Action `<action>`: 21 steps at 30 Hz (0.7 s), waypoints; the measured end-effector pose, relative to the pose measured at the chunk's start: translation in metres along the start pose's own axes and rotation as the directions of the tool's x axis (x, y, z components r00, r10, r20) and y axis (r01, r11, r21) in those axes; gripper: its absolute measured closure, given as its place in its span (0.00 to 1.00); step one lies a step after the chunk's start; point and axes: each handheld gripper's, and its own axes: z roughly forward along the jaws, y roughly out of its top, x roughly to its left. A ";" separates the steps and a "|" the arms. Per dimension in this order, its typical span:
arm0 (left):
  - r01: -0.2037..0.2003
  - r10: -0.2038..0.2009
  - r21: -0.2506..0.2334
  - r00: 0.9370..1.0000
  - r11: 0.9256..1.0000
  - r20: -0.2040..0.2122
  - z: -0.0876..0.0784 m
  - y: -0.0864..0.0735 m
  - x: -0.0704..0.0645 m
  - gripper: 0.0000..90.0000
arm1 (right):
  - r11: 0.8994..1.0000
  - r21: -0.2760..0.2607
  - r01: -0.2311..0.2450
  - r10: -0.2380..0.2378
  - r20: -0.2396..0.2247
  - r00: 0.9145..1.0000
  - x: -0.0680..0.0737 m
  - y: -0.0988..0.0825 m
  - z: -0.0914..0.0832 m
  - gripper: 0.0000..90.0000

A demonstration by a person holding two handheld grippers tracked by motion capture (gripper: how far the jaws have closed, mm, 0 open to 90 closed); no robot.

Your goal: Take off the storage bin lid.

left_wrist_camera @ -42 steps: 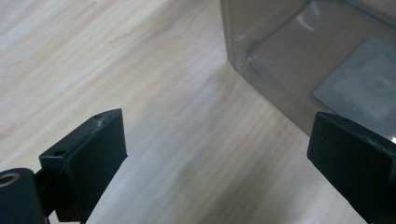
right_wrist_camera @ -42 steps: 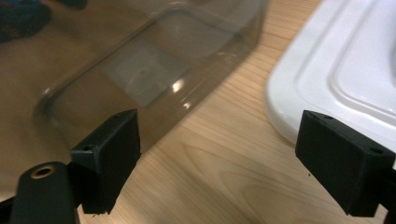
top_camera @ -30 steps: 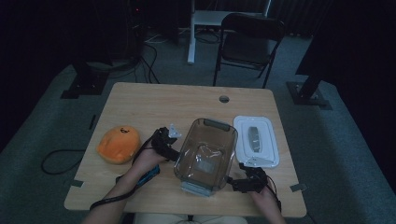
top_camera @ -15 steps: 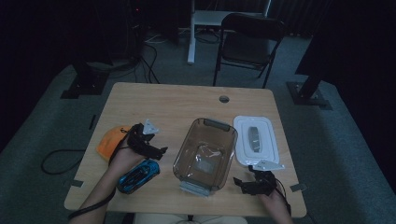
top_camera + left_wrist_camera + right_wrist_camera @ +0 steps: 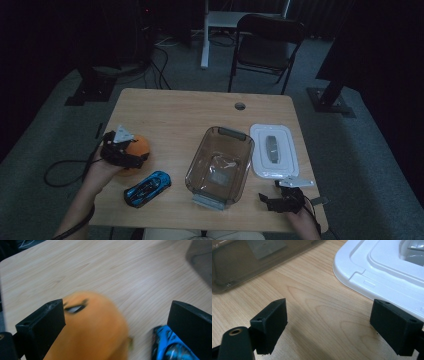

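- Here, nearest the person, the right gripper (image 5: 278,200) sits at the table's (image 5: 180,112) front right corner, jaws spread wide with only bare wood between them, as the right gripper view shows.
- The right gripper (image 5: 328,322) holds nothing; the tub (image 5: 249,260) lies beyond its one jaw and the lid (image 5: 387,275) beyond the other.
- The car (image 5: 147,187), blue, lies near the front edge, left of the tub, with its long axis running diagonally from front left to back right.
- I cannot tell which end of the car is its nose.
- The tub (image 5: 220,165), clear and brownish, stands upright in the middle front, long axis running away from the person and leaning slightly right.
- Inside the tub nothing shows but a pale label or reflection on its floor.
- The lid (image 5: 274,150), white with a grey centre piece, lies flat just beside the tub's right side, apart from it.
- The left gripper (image 5: 131,159) is at the left edge, over the orange toy (image 5: 136,147).
- In the left gripper view, the left gripper (image 5: 116,322) has its jaws wide apart and the toy (image 5: 92,327) sits between them, close by one jaw; contact is too blurred to judge.
- The toy is round, with a dark face mark on top, and rests on the table just behind the car (image 5: 170,347).
- Farthest off, a chair (image 5: 265,45) stands beyond the table.
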 end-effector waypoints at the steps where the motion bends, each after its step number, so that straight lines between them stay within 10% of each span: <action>1: 0.000 0.000 0.001 1.000 1.000 -0.006 -0.003 -0.004 0.004 0.02 | 1.000 -0.002 0.002 -0.002 0.001 1.000 0.001 0.000 0.000 0.16; 9: 0.048 -0.048 0.054 0.999 0.997 -0.011 -0.004 -0.038 0.025 0.02 | 0.997 0.040 0.058 -0.061 0.055 0.997 0.008 0.002 0.004 0.16; 21: 0.160 -0.162 0.085 0.987 0.983 0.018 0.025 -0.046 0.040 0.03 | 0.998 0.041 0.049 -0.052 0.072 0.996 0.008 0.003 0.006 0.16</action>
